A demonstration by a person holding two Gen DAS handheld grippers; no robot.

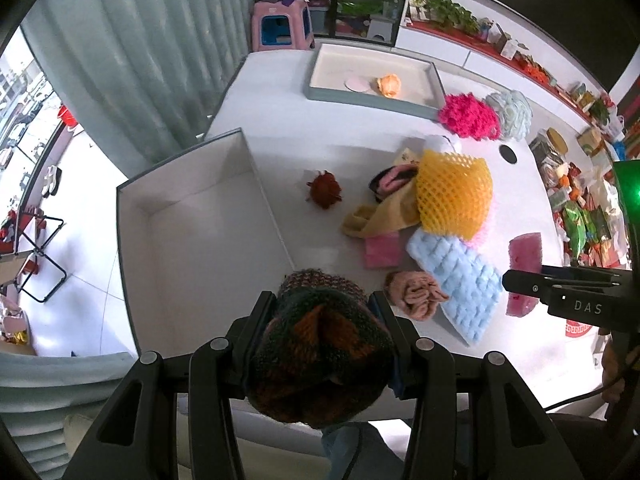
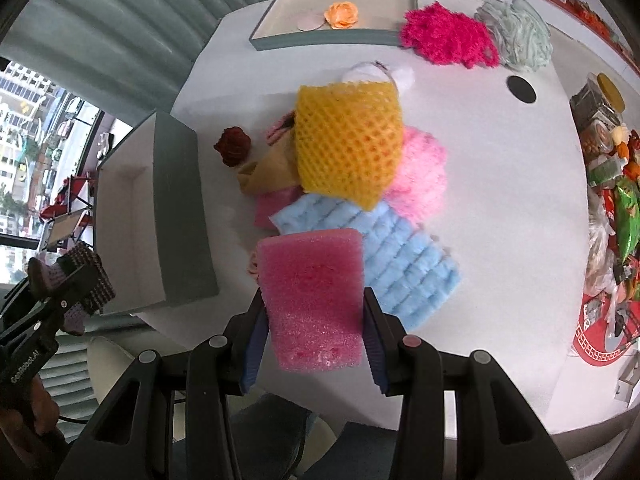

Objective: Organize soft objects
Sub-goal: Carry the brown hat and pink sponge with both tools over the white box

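My left gripper (image 1: 322, 300) is shut on a dark knitted piece (image 1: 320, 344), held over the near right corner of the empty grey box (image 1: 192, 216). My right gripper (image 2: 314, 304) is shut on a pink foam sponge (image 2: 316, 300), held above the table; it shows at the right of the left wrist view (image 1: 524, 272). A pile lies mid-table: yellow foam net (image 2: 346, 140), blue quilted cloth (image 2: 400, 260), fluffy pink cloth (image 2: 420, 176), tan cloth (image 2: 268, 176), small pink sponge (image 1: 382, 250), rolled pink cloth (image 1: 414, 292). A dark red ball (image 1: 324, 190) lies beside the box.
A far grey tray (image 1: 376, 98) holds an orange flower (image 1: 389, 85) and a pink pad (image 1: 357, 83). Magenta (image 1: 468, 117) and pale blue (image 1: 510, 110) fluffy balls lie beside it. A black hole (image 1: 509, 155) is in the tabletop. Clutter lines the right edge.
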